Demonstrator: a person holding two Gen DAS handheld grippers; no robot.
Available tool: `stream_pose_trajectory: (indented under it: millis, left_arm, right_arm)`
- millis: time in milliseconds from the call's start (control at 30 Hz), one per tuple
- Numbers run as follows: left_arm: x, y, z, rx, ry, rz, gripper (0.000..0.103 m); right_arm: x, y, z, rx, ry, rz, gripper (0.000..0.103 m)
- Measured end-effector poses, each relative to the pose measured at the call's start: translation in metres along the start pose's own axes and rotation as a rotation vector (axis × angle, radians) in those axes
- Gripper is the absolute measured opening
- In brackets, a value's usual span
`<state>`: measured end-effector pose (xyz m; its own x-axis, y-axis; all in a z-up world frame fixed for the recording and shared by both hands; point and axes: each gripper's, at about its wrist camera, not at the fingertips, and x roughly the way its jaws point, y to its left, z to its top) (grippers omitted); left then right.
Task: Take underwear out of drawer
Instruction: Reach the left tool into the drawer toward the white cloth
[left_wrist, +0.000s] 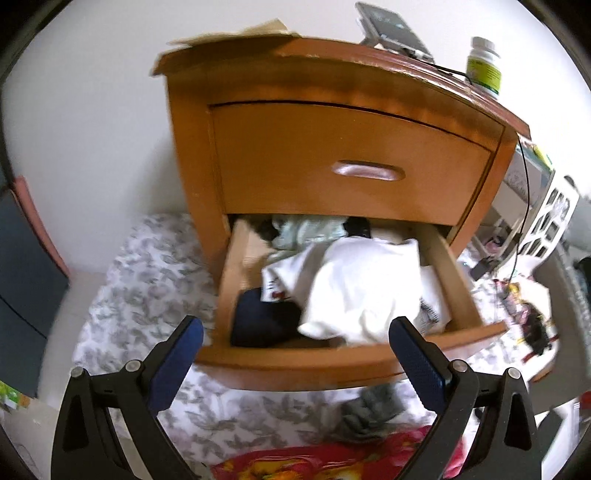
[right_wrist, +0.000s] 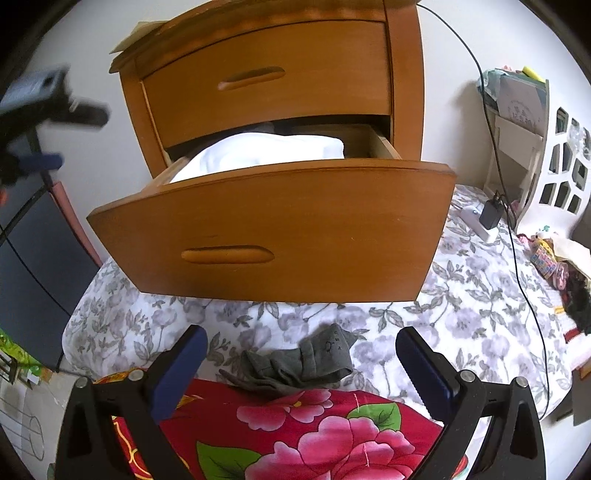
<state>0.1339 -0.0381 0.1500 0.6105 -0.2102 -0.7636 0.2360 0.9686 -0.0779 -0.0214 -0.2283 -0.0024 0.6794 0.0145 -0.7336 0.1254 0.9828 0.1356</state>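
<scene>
Left gripper (left_wrist: 295, 339) jaws wide, empty, just above the front edge of the open lower drawer (left_wrist: 458, 280). Only this view looks inside: white garment (left_wrist: 362, 284) on top, dark navy piece (left_wrist: 258, 321) front left, pale green cloth (left_wrist: 310, 232) at back. Right gripper (right_wrist: 299, 350) jaws wide, empty, low over bed quilt (right_wrist: 461, 295); grey sock (right_wrist: 295, 362) between them. Its view shows drawer front and handle (right_wrist: 227, 254); contents mostly hidden.

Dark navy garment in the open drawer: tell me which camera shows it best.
The left wrist view. It looks down into the open drawer, so the dark navy garment shows at the front left beside the white cloth. In the right wrist view the drawer front hides it; only white cloth shows above.
</scene>
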Motion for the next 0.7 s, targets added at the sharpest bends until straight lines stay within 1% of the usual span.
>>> stream_pose_trajectory:
  millis: [100,200,333,467,567,700]
  left_arm:
    - [0.011,-0.010,0.020,-0.002,0.042,-0.007,0.101]
    - [0.023,-0.015,0.032,-0.004,0.079,0.000,0.101]
    - [0.048,-0.020,0.045,-0.045,0.163,-0.014,0.101]
    - [0.067,-0.032,0.048,-0.030,0.201,0.011,0.101]
    - [0.083,-0.042,0.047,-0.010,0.235,0.011,0.101]
    - [0.108,-0.052,0.043,0.002,0.303,0.011,0.101]
  right_arm:
    - [0.003,-0.001,-0.002,0.005,0.012,0.003,0.103]
    - [0.006,-0.002,-0.003,0.010,0.022,0.008,0.103]
    - [0.010,-0.003,-0.005,0.013,0.035,0.011,0.103]
    - [0.015,-0.004,-0.007,0.016,0.051,0.016,0.103]
    - [0.020,-0.004,-0.009,0.016,0.066,0.023,0.103]
    - [0.024,-0.006,-0.011,0.024,0.079,0.030,0.103]
